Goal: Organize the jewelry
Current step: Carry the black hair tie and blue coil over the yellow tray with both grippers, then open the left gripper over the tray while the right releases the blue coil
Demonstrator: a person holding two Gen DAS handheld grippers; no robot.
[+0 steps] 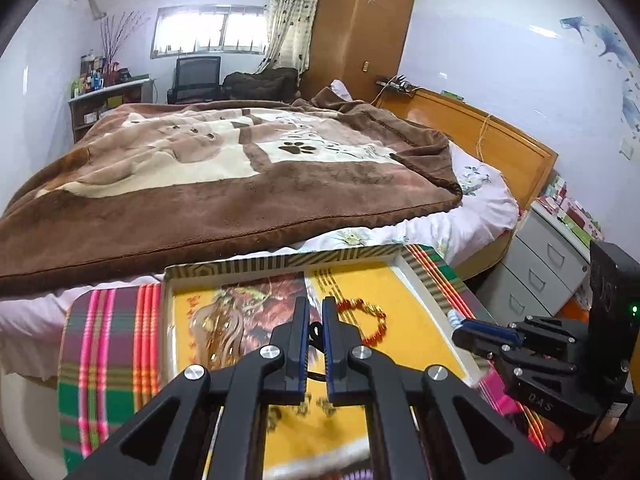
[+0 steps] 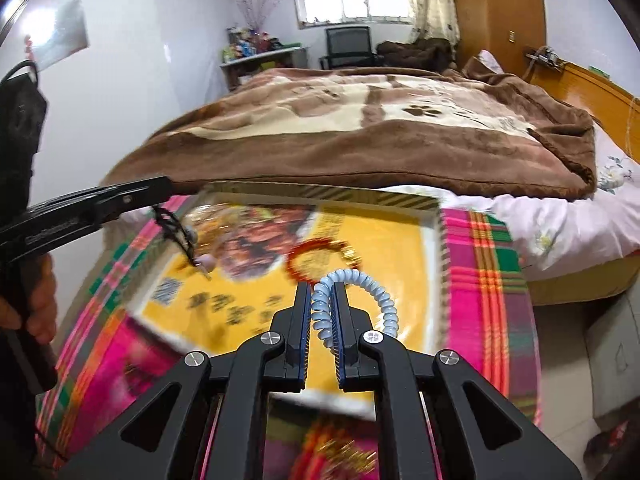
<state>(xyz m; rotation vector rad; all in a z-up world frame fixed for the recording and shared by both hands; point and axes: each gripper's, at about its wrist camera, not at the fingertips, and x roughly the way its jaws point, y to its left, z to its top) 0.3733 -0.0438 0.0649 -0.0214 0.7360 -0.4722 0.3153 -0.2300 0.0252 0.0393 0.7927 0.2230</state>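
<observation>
A bedroom with pale walls holds a big bed (image 1: 224, 168) under a brown blanket with paw prints. Right in front of the bed is a surface covered by a bright striped cloth (image 1: 108, 320). On the cloth sits a flat tray (image 1: 424, 276) with a yellow picture inside.

The left gripper (image 1: 316, 320) has its jaws together, pinched on a thin black cord (image 2: 174, 228). The cord hangs down over the left part of the tray, with a few pale beads on it.

The right gripper (image 2: 322, 300) has its jaws clamped on a pale blue coil hair tie (image 2: 360, 284). The coil loops out above the jaws and bends round to the right, over the near part of the tray.

A red bead bracelet (image 2: 316, 258) lies inside the tray, just past the blue coil, near the tray's middle. Some gold bits (image 1: 216, 332) lie in the left part of the tray, but they are too blurry to tell what they are.

A hand (image 2: 34, 308) grips the left gripper's handle, off to the left of the tray.
</observation>
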